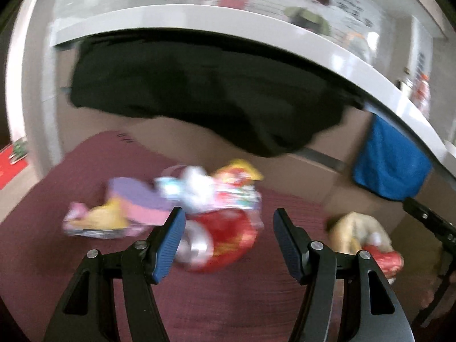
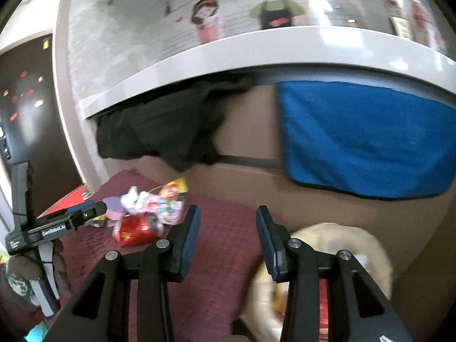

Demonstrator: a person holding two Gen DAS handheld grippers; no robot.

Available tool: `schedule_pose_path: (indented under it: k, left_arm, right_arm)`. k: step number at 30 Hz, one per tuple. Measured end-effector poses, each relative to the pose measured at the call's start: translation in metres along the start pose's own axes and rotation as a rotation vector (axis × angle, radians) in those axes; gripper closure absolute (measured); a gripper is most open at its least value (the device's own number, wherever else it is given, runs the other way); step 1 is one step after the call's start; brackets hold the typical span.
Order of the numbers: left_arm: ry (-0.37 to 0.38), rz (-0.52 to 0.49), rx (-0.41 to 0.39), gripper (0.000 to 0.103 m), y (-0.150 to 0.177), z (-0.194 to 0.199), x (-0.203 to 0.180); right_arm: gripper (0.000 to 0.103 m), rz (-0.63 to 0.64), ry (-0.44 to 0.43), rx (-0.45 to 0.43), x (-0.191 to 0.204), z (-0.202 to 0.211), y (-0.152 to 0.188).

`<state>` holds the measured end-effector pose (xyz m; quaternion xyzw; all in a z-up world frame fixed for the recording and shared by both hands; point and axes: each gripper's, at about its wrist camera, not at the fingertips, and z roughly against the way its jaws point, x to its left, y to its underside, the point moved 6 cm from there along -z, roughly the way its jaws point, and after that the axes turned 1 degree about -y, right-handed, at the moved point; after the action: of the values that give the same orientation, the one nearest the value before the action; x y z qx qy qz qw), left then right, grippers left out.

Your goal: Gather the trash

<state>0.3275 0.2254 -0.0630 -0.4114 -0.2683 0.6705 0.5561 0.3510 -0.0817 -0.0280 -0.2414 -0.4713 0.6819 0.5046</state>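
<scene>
A pile of trash lies on a maroon mat (image 1: pixel 85 171): a red crushed can (image 1: pixel 225 242), a pink and purple wrapper (image 1: pixel 114 213), white crumpled paper (image 1: pixel 193 188) and a colourful snack packet (image 1: pixel 242 182). My left gripper (image 1: pixel 228 228) is open just above the red can. A beige bag (image 1: pixel 359 233) with red trash inside sits to the right. In the right wrist view my right gripper (image 2: pixel 228 225) is open and empty, with the beige bag (image 2: pixel 342 242) just below and right of it. The trash pile (image 2: pixel 148 211) and the left gripper's fingers (image 2: pixel 85 212) show at the left.
A white counter edge (image 1: pixel 199 20) runs overhead. A black cloth (image 1: pixel 199 91) and a blue cloth (image 1: pixel 390 165) hang from it over brown cabinet fronts (image 1: pixel 299 176). A dark fridge door (image 2: pixel 25 114) stands at the far left in the right wrist view.
</scene>
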Motion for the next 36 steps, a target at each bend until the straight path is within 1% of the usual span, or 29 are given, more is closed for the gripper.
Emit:
schedule_pose_path:
  k: [2,4,6,8,10,13,16,18,20,22,23,24,25,26,27,29,32,36]
  left_arm:
    - [-0.023,0.007,0.001,0.039,-0.001,0.001,0.032]
    - [-0.057,-0.007,0.011,0.039,-0.003,0.000,0.066]
    - [-0.074,-0.026,0.020,0.039,-0.003,-0.003,0.092]
    - [-0.086,-0.028,0.046,0.039,0.000,-0.007,0.116]
    - [-0.096,0.005,0.078,0.039,0.005,-0.013,0.140]
    - [-0.088,0.126,0.142,0.039,0.015,-0.028,0.174]
    - [-0.084,0.216,0.182,0.039,0.024,-0.046,0.190]
    - [-0.085,0.261,0.199,0.039,0.028,-0.056,0.195]
    - [-0.103,0.298,0.209,0.040,0.031,-0.066,0.201]
    - [-0.109,0.338,0.236,0.041,0.034,-0.075,0.204]
    - [-0.111,0.354,0.225,0.048,0.034,-0.074,0.204]
    - [-0.106,0.366,0.226,0.056,0.033,-0.074,0.202]
    - [-0.084,0.380,0.247,0.075,0.035,-0.076,0.200]
    - [-0.069,0.388,0.259,0.084,0.035,-0.077,0.199]
    - [-0.063,0.387,0.257,0.085,0.035,-0.076,0.197]
    - [-0.083,0.345,0.224,0.088,0.032,-0.067,0.190]
    - [-0.096,0.273,0.169,0.089,0.027,-0.045,0.176]
    - [-0.089,0.202,0.124,0.089,0.025,-0.015,0.155]
  right_arm:
    - [0.065,0.008,-0.030,0.020,0.022,-0.014,0.000]
    - [0.065,0.019,-0.049,0.036,0.041,-0.026,0.001]
    - [0.065,0.038,-0.066,0.058,0.059,-0.039,0.003]
    - [0.065,0.057,-0.081,0.080,0.074,-0.050,0.006]
    - [0.065,0.072,-0.096,0.108,0.088,-0.063,0.011]
    - [0.065,0.083,-0.113,0.142,0.105,-0.078,0.018]
    - [0.065,0.092,-0.127,0.173,0.117,-0.094,0.025]
    - [0.065,0.098,-0.135,0.191,0.124,-0.101,0.030]
    - [0.065,0.108,-0.141,0.206,0.131,-0.107,0.034]
    - [0.065,0.120,-0.142,0.216,0.135,-0.110,0.037]
    - [0.065,0.125,-0.143,0.221,0.136,-0.112,0.039]
    - [0.065,0.126,-0.144,0.224,0.137,-0.112,0.040]
    - [0.065,0.128,-0.146,0.229,0.138,-0.113,0.040]
    - [0.065,0.129,-0.147,0.234,0.138,-0.114,0.042]
    - [0.065,0.127,-0.147,0.238,0.138,-0.114,0.042]
    - [0.065,0.119,-0.151,0.247,0.138,-0.117,0.043]
    - [0.065,0.116,-0.158,0.257,0.140,-0.122,0.044]
    - [0.065,0.136,-0.156,0.264,0.148,-0.129,0.046]
